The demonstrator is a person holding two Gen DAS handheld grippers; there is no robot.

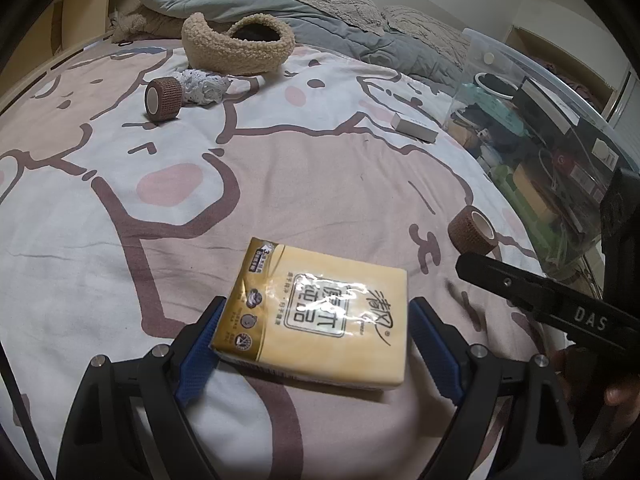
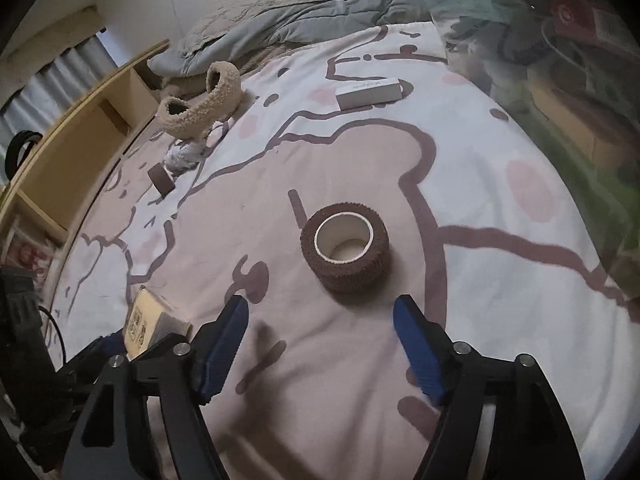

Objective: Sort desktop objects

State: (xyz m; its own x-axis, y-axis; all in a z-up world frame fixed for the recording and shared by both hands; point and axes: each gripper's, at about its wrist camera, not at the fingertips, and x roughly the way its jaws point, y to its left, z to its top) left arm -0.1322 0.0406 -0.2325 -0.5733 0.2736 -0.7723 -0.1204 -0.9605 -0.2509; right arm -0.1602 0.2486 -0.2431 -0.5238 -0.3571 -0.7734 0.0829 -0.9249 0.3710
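Note:
A yellow tissue pack (image 1: 312, 312) lies flat on the cartoon bedsheet (image 1: 280, 184) between the jaws of my left gripper (image 1: 316, 304). Its left blue pad sits against the pack's edge; a narrow gap shows on the right, so the gripper is open. The pack (image 2: 146, 320) also shows at the lower left of the right wrist view. A brown bandage roll (image 2: 346, 252) stands on end just beyond my right gripper (image 2: 322, 304), which is open and holds nothing. In the left wrist view that roll (image 1: 472, 228) lies at the right, with a black finger (image 1: 520, 292) of the right gripper below it.
A second brown roll (image 1: 162, 100), a crumpled cloth (image 1: 204, 88), a beige fleece bag (image 1: 236, 46) and a white box (image 1: 414, 128) lie farther up the bed. A clear plastic bin (image 1: 540, 140) full of items stands at the right. A grey duvet (image 1: 280, 4) is heaped behind.

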